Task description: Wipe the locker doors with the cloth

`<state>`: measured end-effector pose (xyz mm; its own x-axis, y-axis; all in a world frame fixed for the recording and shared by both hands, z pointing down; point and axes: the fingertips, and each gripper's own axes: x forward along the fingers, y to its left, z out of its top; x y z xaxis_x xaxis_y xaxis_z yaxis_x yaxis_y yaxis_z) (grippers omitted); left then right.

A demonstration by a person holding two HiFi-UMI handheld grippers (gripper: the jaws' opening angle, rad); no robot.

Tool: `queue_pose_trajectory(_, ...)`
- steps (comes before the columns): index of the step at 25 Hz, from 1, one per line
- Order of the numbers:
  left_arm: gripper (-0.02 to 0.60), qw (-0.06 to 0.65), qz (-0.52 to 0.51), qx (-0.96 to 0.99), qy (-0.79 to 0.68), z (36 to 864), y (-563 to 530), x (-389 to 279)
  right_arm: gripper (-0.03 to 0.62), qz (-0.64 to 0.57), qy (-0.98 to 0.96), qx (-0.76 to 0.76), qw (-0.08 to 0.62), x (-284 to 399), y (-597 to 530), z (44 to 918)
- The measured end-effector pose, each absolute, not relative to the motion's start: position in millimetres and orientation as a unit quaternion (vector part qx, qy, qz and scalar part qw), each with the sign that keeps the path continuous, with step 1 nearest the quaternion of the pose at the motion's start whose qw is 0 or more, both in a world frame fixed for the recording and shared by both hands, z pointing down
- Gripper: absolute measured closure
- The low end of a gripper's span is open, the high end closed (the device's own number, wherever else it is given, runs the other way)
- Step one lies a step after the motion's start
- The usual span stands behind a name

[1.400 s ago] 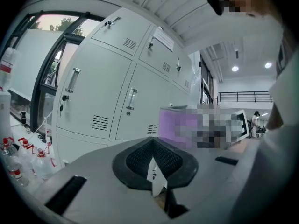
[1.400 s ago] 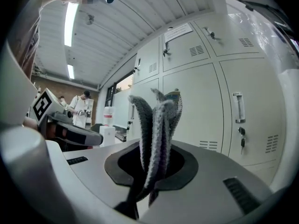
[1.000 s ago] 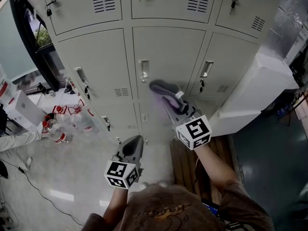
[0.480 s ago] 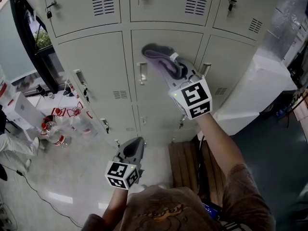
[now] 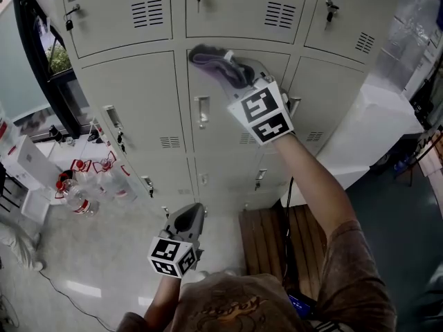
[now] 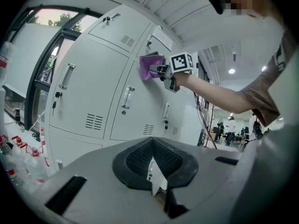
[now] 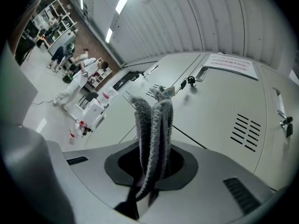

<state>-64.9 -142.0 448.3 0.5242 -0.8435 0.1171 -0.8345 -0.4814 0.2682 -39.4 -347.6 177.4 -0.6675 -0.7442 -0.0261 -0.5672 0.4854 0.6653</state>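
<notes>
A grey-purple cloth [image 5: 213, 63] is pressed against the top of the middle locker door [image 5: 235, 120], just under the seam with the upper row. My right gripper [image 5: 239, 76] is shut on it, arm stretched up. In the right gripper view the cloth [image 7: 152, 120] stands folded between the jaws, with its tip on the pale door [image 7: 219, 106]. My left gripper [image 5: 190, 218] hangs low near the bottom lockers, shut with nothing in it. The left gripper view shows its pads [image 6: 161, 160] together, and the cloth [image 6: 150, 67] far off on the door.
Door handles [image 5: 202, 111] and keys stick out of the locker fronts. Water bottles [image 5: 77, 200] and white boxes stand on the floor at the left. A wooden bench [image 5: 277, 235] lies below my right arm, with a white cabinet [image 5: 367, 126] to the right.
My right gripper has carried the cloth up the middle door, from below handle height to the door's top edge. The left gripper has stayed low.
</notes>
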Motion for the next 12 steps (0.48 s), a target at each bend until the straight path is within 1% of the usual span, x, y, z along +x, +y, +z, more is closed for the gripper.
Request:
queue_pose_trajectory(3,0.577,0.15,-0.016,0.859,-0.49,449.7,-144.0,-67.9,0.54,-0.341,-0.845,0.382,0.151,-47.2,-356.3,175.5)
queue_pose_trajectory(12,0.577,0.151,-0.018,0.86,-0.487,449.8,-151.6,-69.8,0.54,-0.348,-0.822,0.419,0.167,-54.6,-385.9,163.6)
